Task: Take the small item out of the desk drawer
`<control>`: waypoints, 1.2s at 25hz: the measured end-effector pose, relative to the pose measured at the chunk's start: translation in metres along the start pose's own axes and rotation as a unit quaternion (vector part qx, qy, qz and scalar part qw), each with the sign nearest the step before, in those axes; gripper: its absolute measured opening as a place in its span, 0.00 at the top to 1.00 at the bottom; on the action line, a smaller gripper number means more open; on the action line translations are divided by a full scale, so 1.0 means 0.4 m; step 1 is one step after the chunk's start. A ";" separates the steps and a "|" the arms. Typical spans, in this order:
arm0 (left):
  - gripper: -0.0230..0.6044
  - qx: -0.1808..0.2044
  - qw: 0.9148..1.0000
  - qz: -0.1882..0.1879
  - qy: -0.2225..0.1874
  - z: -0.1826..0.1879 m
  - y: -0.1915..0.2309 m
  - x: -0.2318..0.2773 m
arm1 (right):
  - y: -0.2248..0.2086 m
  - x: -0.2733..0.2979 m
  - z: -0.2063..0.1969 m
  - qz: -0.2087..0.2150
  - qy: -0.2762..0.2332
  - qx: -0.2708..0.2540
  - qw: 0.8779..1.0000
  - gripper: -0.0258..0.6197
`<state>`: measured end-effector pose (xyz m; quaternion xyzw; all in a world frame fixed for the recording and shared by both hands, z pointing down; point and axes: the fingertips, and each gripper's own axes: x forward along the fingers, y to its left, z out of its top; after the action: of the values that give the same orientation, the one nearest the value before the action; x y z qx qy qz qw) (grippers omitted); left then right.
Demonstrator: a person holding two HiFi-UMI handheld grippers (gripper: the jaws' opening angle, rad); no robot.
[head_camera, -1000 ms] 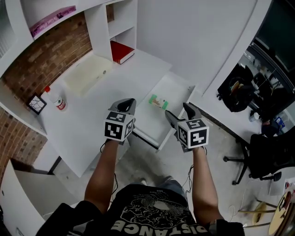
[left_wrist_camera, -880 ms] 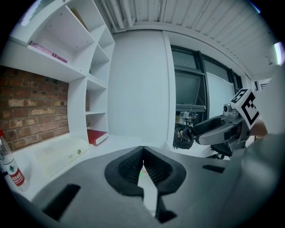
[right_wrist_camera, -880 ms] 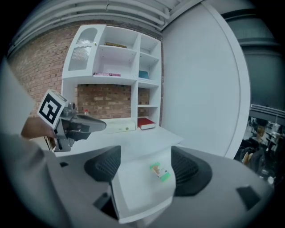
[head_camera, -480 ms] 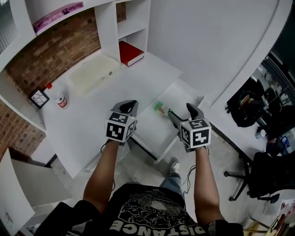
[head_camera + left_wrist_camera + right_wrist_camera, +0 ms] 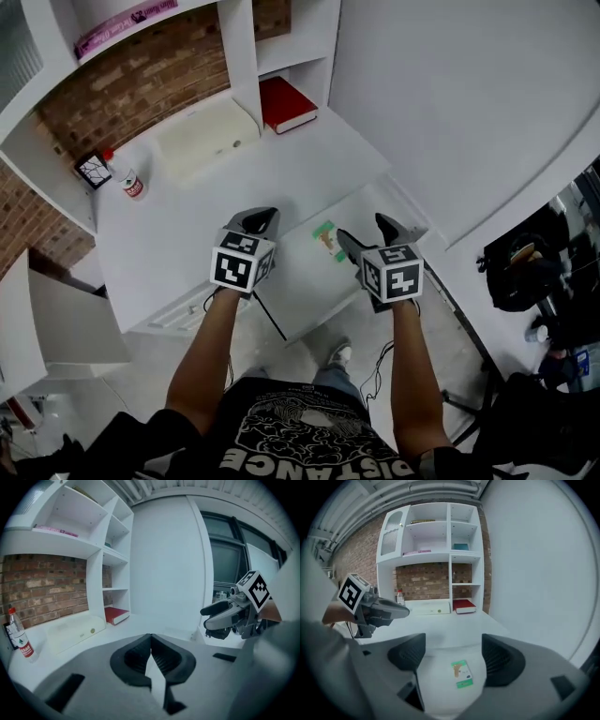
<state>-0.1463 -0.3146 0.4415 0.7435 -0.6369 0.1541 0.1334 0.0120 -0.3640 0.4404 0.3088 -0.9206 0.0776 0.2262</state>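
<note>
Small item (image 5: pixel 326 240) untouched, right hand-held gripper (image 5: pixel 361 228) spread wide

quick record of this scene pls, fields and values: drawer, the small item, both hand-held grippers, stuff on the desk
drawer: open
small item: green and white packet, lying flat in the drawer
right hand-held gripper: jaws apart, above the drawer, not touching the packet
left hand-held gripper: jaws together, empty, over the desk edge
desk top: red book, small bottle, cream box
</note>
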 end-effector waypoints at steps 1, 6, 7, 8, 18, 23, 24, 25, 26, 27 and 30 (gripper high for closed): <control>0.95 -0.005 1.000 0.009 0.002 0.006 -0.007 0.011 | -0.018 0.008 0.004 0.011 0.002 -0.003 1.000 0.38; 0.95 -0.029 0.998 0.055 0.008 0.031 -0.030 0.051 | -0.085 0.047 0.014 0.063 0.010 -0.014 0.998 0.37; 0.95 -0.032 0.997 0.063 0.008 0.037 -0.033 0.056 | -0.096 0.055 0.017 0.071 0.011 -0.017 0.997 0.37; 0.95 -0.033 0.997 0.070 0.009 0.042 -0.036 0.060 | -0.104 0.063 0.020 0.079 0.012 -0.019 0.997 0.37; 0.95 -0.064 0.989 0.130 0.015 0.012 -0.033 0.074 | -0.120 0.137 0.001 0.146 0.044 -0.054 0.987 0.35; 0.95 -0.082 0.986 0.147 0.012 -0.035 -0.021 0.066 | -0.100 0.193 -0.055 0.156 0.084 -0.052 0.983 0.33; 0.95 -0.084 0.985 0.149 0.011 -0.045 -0.020 0.066 | -0.098 0.206 -0.071 0.158 0.095 -0.046 0.982 0.32; 0.95 -0.087 0.985 0.150 0.012 -0.057 -0.019 0.068 | -0.096 0.218 -0.088 0.159 0.105 -0.042 0.981 0.32; 0.95 -0.089 0.985 0.150 0.013 -0.070 -0.018 0.070 | -0.093 0.231 -0.106 0.161 0.116 -0.040 0.979 0.31; 0.95 -0.091 0.984 0.151 0.015 -0.085 -0.016 0.071 | -0.089 0.243 -0.123 0.163 0.127 -0.041 0.978 0.31; 0.95 -0.101 0.982 0.157 0.017 -0.131 -0.012 0.071 | -0.076 0.277 -0.173 0.169 0.154 -0.054 0.972 0.31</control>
<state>-0.1408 -0.3189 0.5008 0.6142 -0.7555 0.1208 0.1931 -0.0224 -0.4275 0.5533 0.1208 -0.9162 0.1114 0.3655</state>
